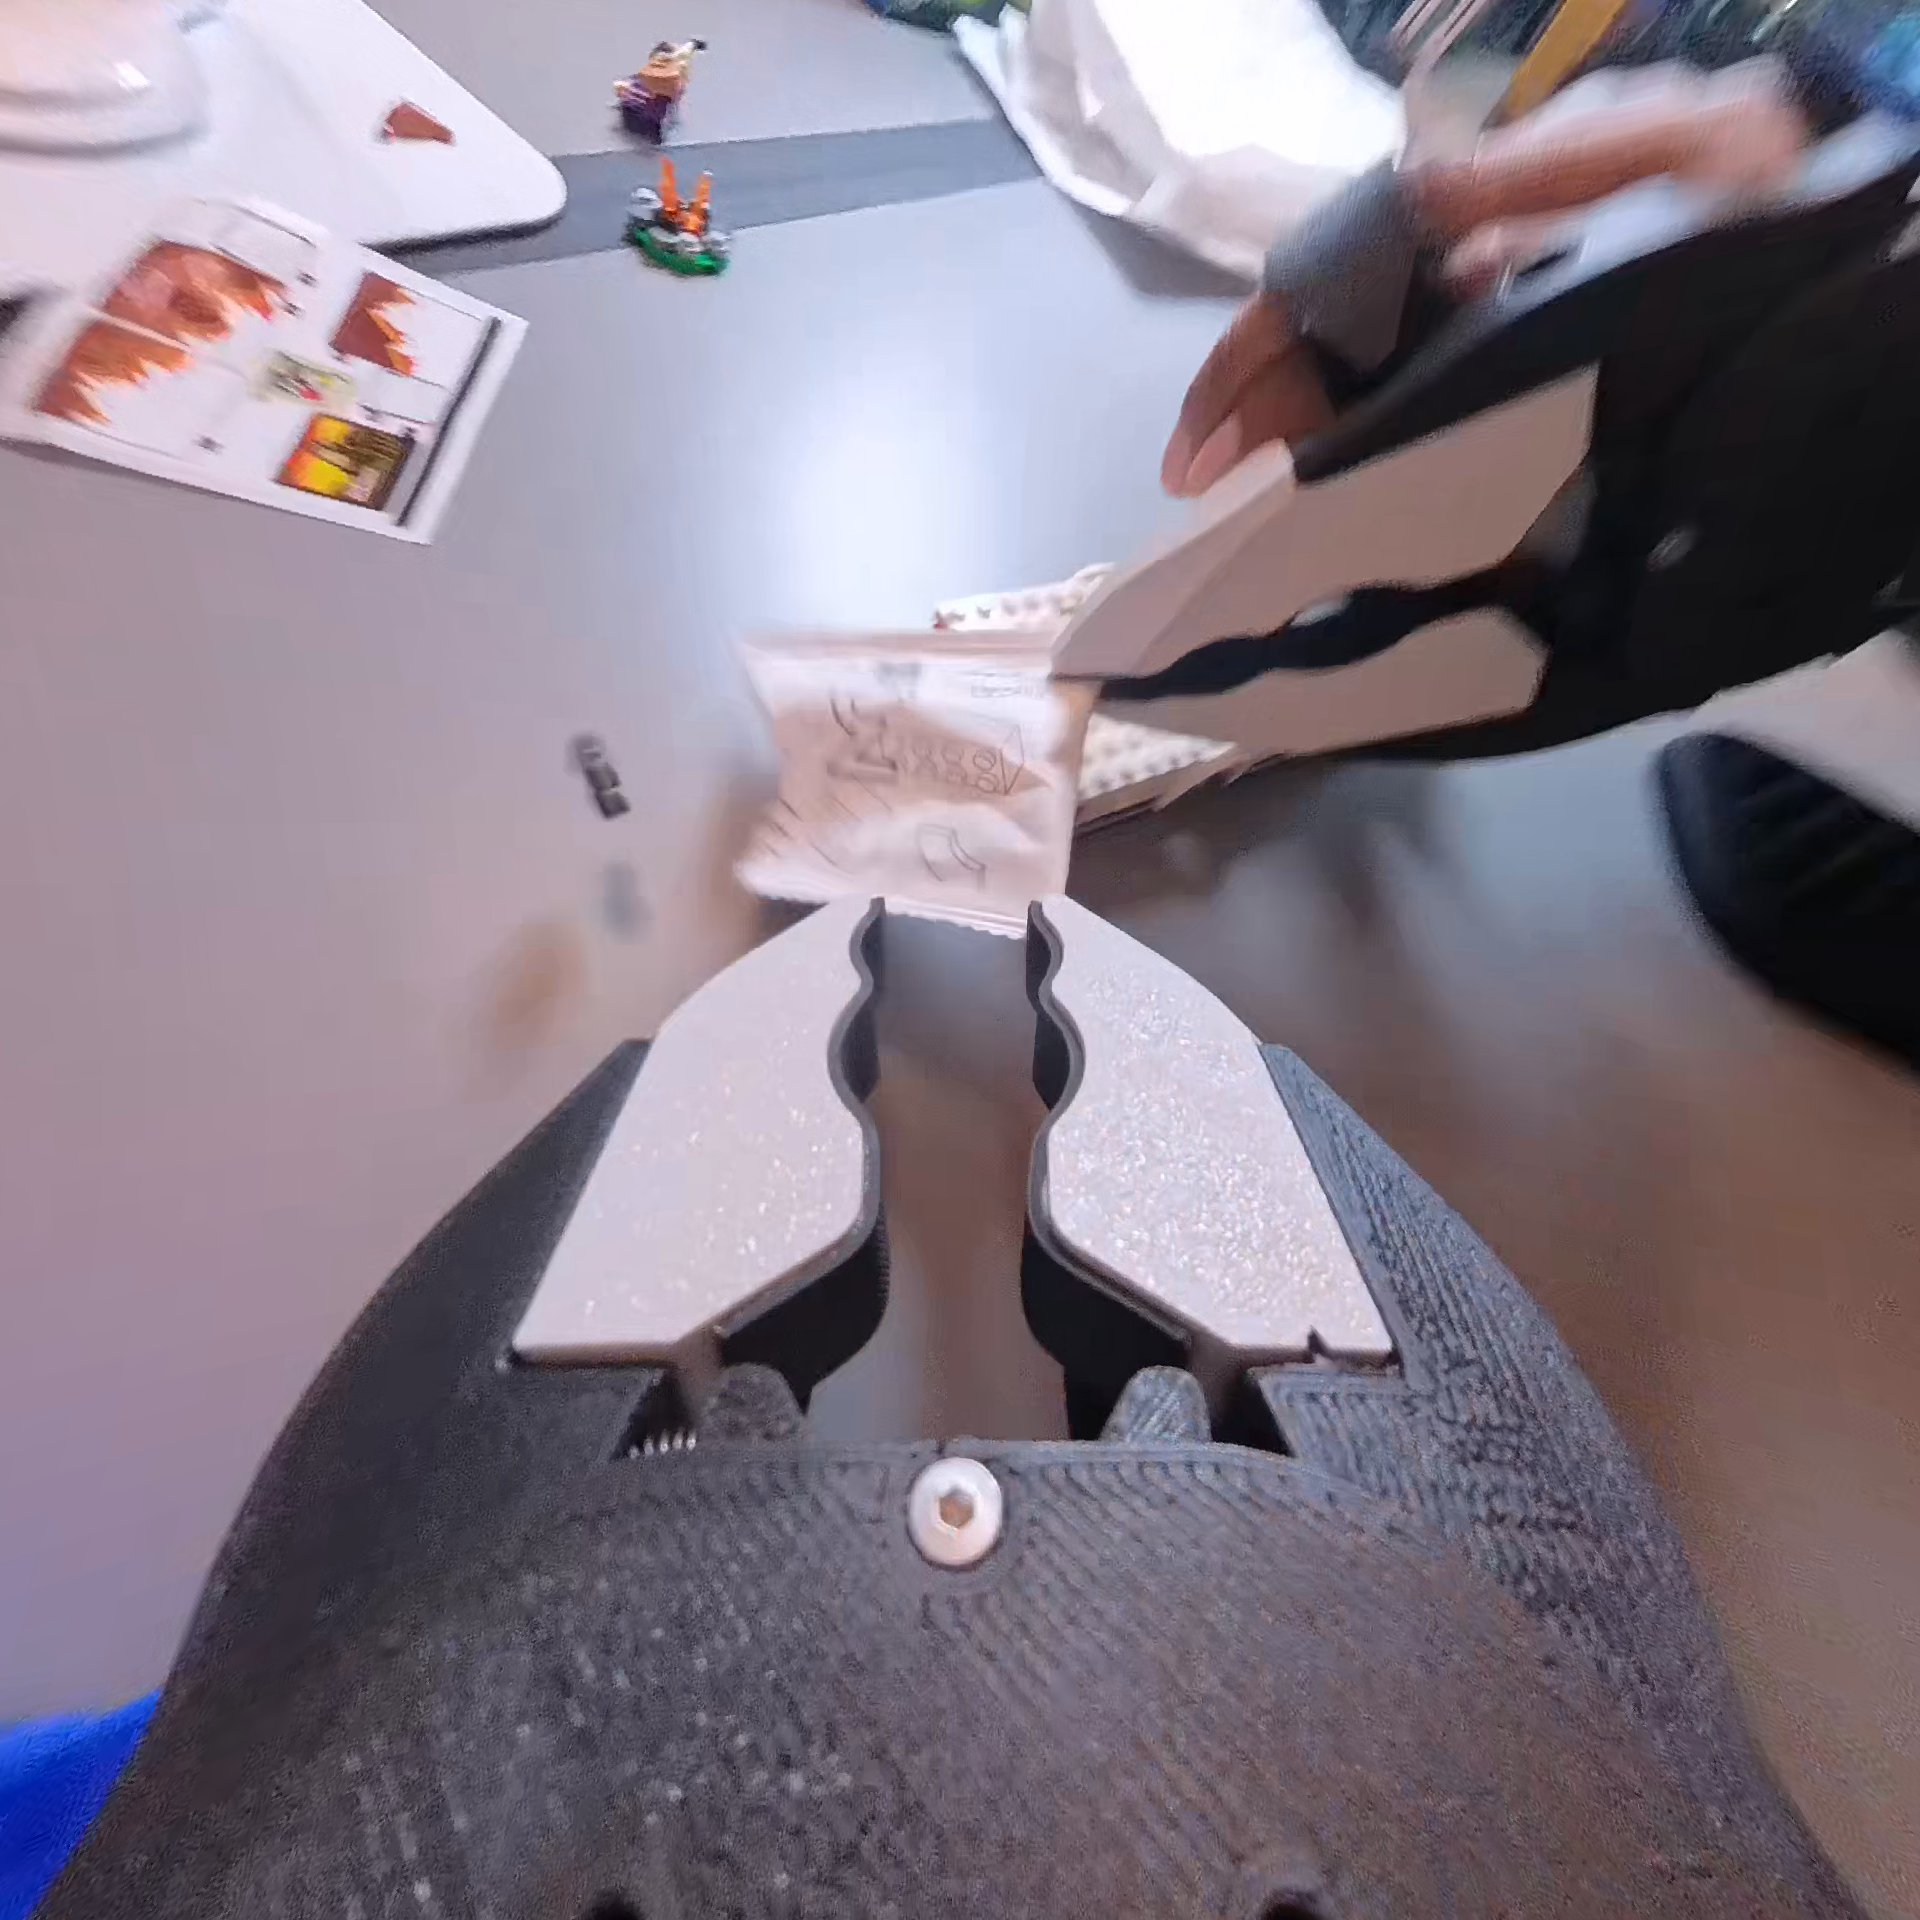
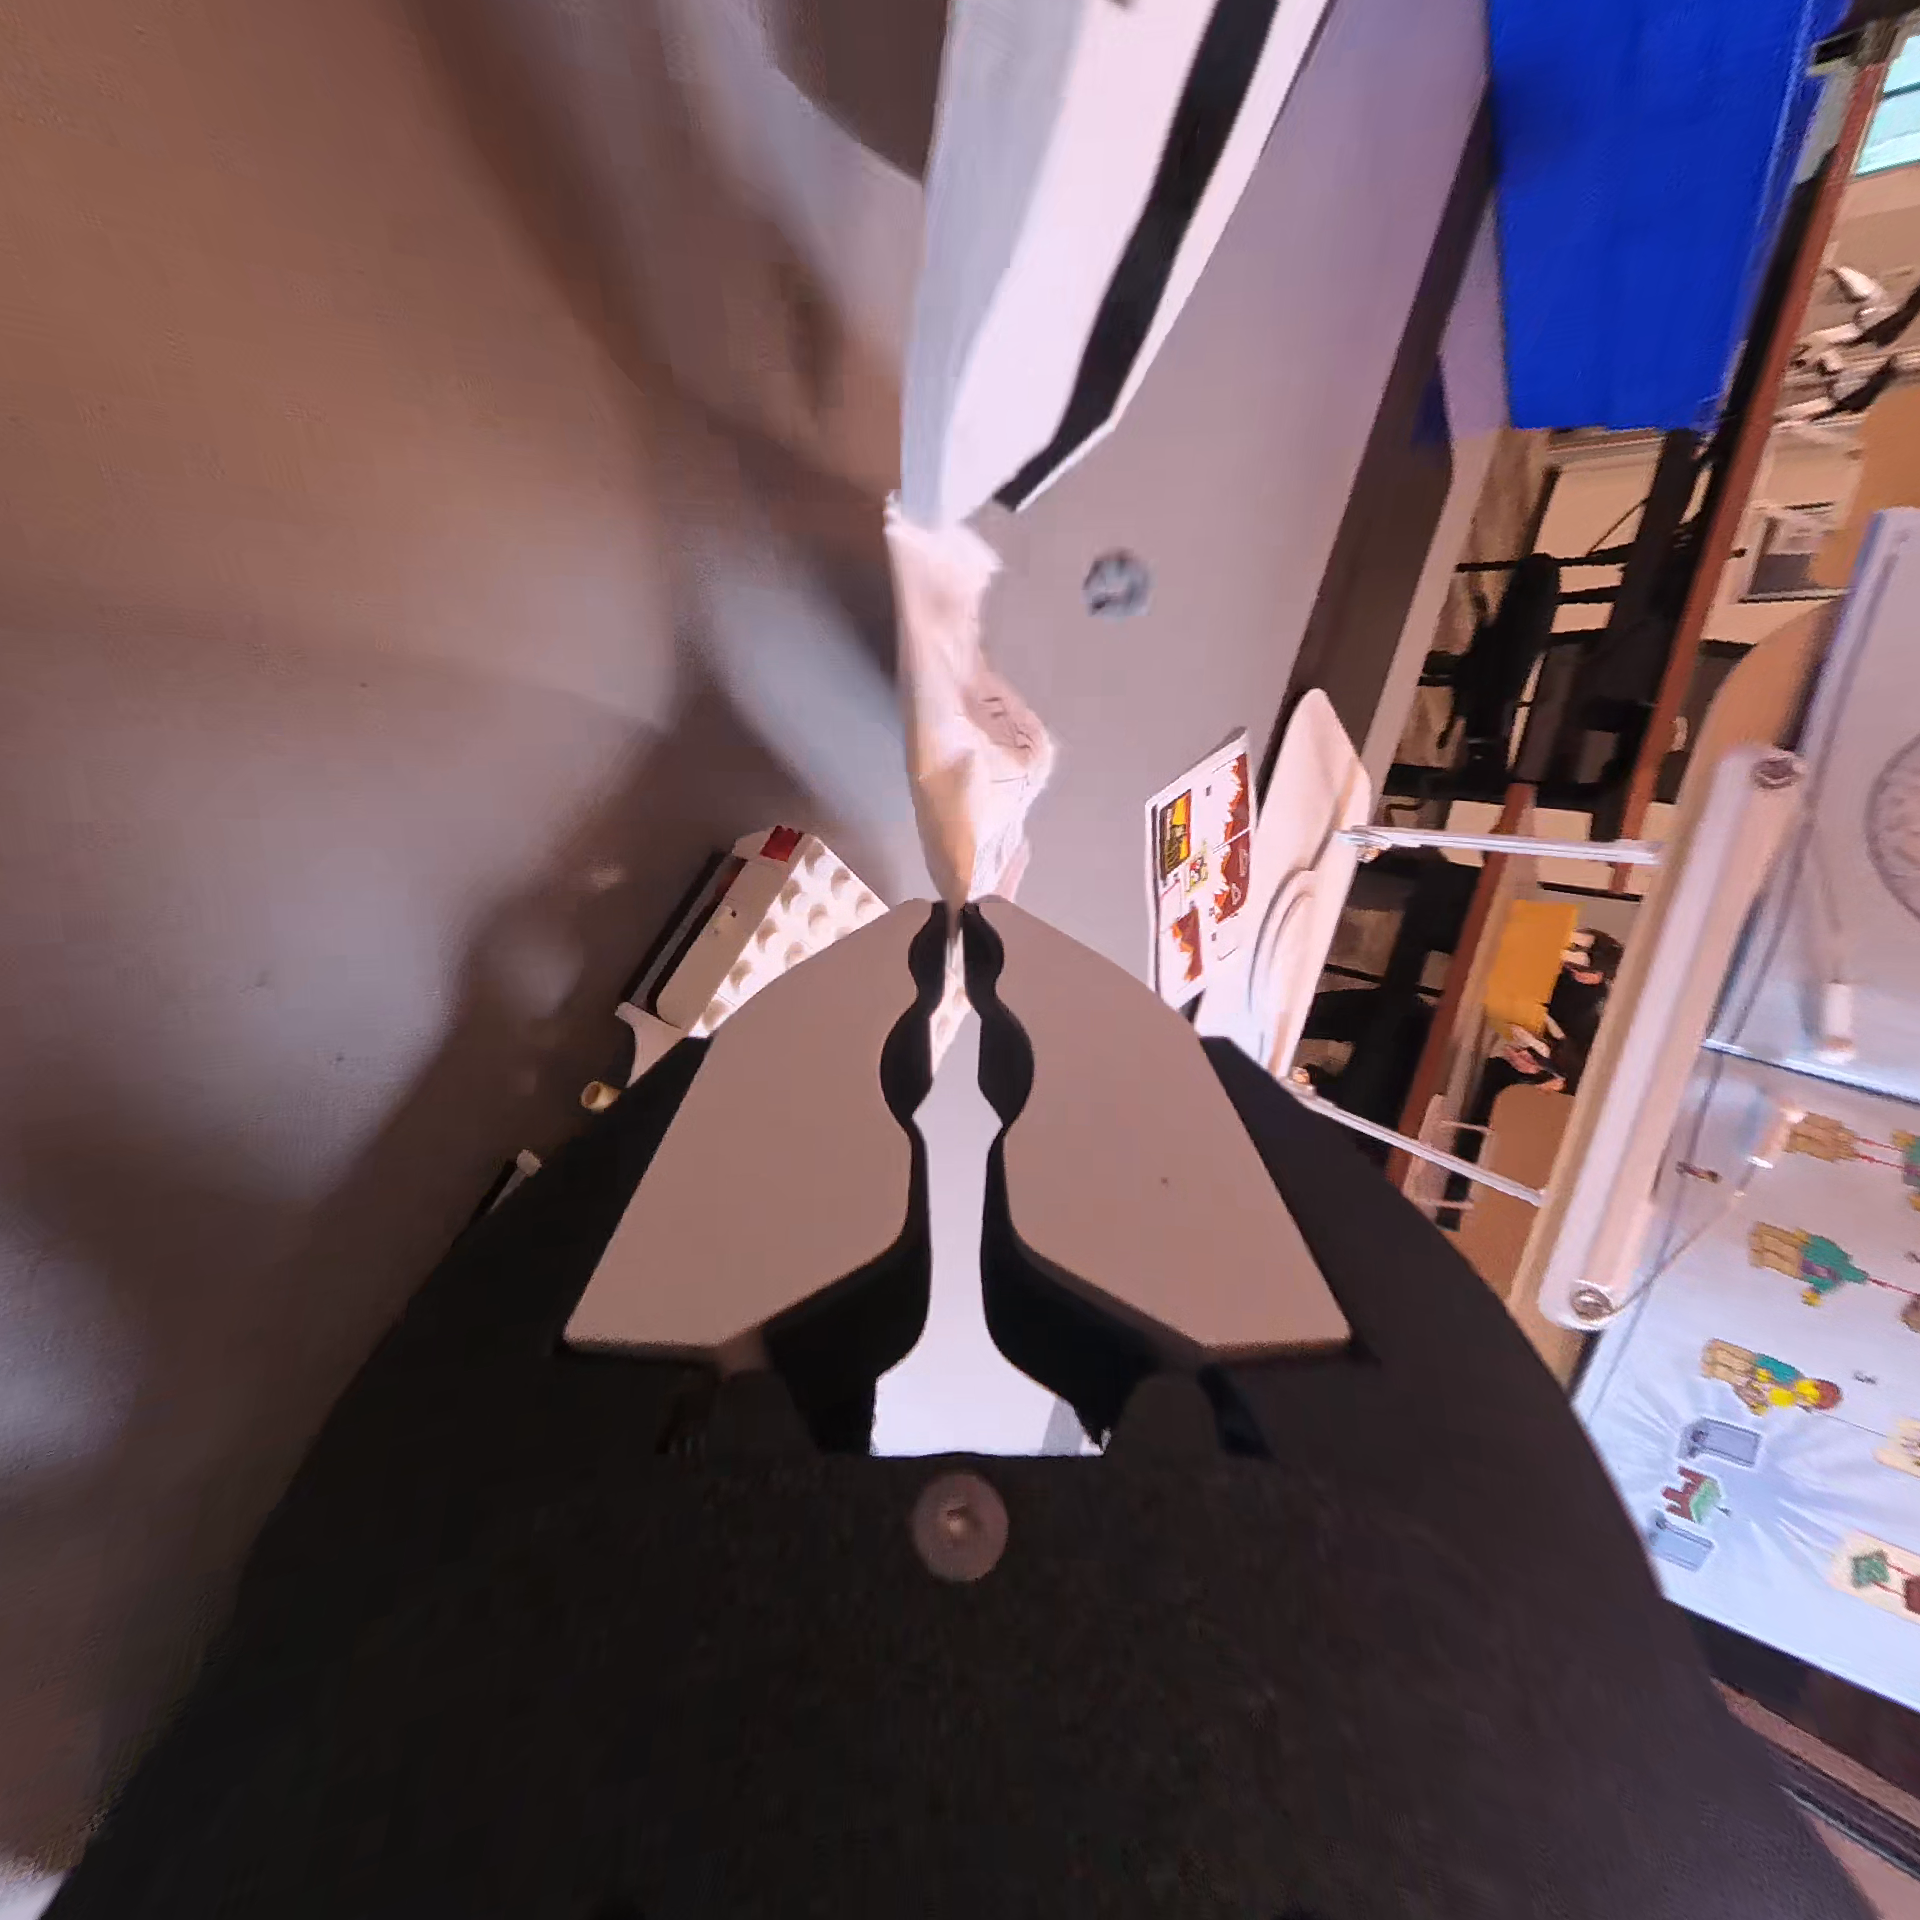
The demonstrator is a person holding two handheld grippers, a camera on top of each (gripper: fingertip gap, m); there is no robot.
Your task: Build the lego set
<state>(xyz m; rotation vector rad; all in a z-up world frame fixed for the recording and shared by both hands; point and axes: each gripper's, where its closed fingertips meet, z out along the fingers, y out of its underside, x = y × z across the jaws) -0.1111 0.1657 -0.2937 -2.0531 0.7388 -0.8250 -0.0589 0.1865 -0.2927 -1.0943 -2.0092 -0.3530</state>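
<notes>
Between the two grippers hangs one white paper bag (image 1: 909, 774), printed with black line drawings and some small writing too blurred to read. The right gripper (image 1: 1075, 675) has pinched the bag's upper right corner, its two grey fingers nearly together on the paper; the right wrist view shows the same grip from behind, with the fingertips of the right gripper (image 2: 956, 914) closed on the crumpled edge of the bag (image 2: 961, 717). A person's hand (image 1: 1236, 416) holds that tool from above.

The left gripper (image 1: 956, 914) sits just below the bag's lower edge with a clear gap between its two fingers, and nothing is clamped in it; whether the tips touch the paper I cannot tell.

Behind the bag, partly hidden, lies one white studded lego plate (image 1: 1153, 764), also seen in the right wrist view (image 2: 800, 925) low beside the gripper. On the grey table (image 1: 260, 935) I count two small dark loose pieces (image 1: 601, 774), blurred. Farther back stand two small builds: an orange and green one (image 1: 677, 223) and a purple and orange one (image 1: 655, 88). One open instruction booklet (image 1: 260, 364) lies at the left, its pages showing red-brown pictures. A white plastic bag (image 1: 1174, 114) lies at the far edge.
</notes>
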